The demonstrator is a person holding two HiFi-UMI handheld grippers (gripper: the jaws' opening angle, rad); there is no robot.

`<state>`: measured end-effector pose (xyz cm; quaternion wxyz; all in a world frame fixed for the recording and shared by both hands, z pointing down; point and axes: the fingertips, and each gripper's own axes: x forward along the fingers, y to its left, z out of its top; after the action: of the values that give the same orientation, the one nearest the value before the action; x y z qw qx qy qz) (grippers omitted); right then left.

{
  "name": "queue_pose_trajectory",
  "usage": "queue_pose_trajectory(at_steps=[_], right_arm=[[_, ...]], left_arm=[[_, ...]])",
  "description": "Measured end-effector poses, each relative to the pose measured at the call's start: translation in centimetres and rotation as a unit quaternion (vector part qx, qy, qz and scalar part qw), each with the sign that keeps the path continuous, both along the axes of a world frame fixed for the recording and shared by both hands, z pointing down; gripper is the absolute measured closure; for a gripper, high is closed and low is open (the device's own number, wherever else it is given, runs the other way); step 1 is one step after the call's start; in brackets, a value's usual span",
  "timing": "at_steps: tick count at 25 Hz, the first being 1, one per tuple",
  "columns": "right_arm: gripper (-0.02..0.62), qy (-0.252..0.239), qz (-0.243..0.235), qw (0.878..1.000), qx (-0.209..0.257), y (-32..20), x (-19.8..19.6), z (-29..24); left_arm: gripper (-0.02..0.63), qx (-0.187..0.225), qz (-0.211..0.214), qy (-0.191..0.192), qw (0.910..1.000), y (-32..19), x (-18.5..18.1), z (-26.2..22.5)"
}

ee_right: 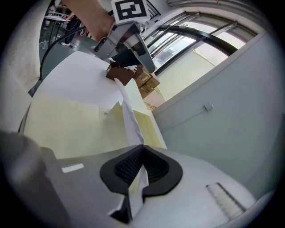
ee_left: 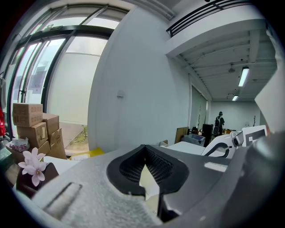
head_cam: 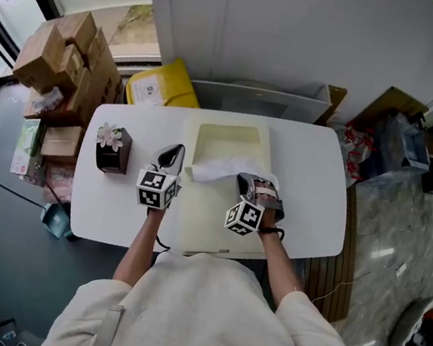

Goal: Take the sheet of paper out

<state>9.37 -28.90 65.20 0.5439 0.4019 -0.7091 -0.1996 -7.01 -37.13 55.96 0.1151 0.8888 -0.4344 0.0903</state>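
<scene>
1. While pinching the sheet of paper [head_cam: 229,170] at both ends, held it just above the cream folder [head_cam: 225,141]; judged mostly out, yet to be carried clear.
2. Looked white, limp and rumpled, stretched between grips.
3. Had left tool [head_cam: 177,152] and right tool [head_cam: 243,182] each clamped on it, over the white desk [head_cam: 311,191].

White table [head_cam: 311,193]: cream tray [head_cam: 226,140], flower box [head_cam: 112,153]

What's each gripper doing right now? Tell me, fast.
Left gripper: closed, pinching one edge of the sheet of paper.
Right gripper: closed, pinching the sheet of paper at its other end.
</scene>
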Motion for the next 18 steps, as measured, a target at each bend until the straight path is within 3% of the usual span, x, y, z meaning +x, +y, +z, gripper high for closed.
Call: queue_pose_trajectory(at_steps=[9, 18], right_arm=[[0.591, -0.019, 0.040, 0.999, 0.007, 2.1, 1.3, -0.4], [0.591, -0.087, 0.101, 0.990, 0.044, 2.1, 4.2, -4.9]], left_arm=[[0.600, 0.002, 0.026, 0.003, 0.9997, 0.7, 1.4, 0.1], [0.600, 0.000, 0.059, 0.003, 0.9983, 1.2, 4.2, 0.3]])
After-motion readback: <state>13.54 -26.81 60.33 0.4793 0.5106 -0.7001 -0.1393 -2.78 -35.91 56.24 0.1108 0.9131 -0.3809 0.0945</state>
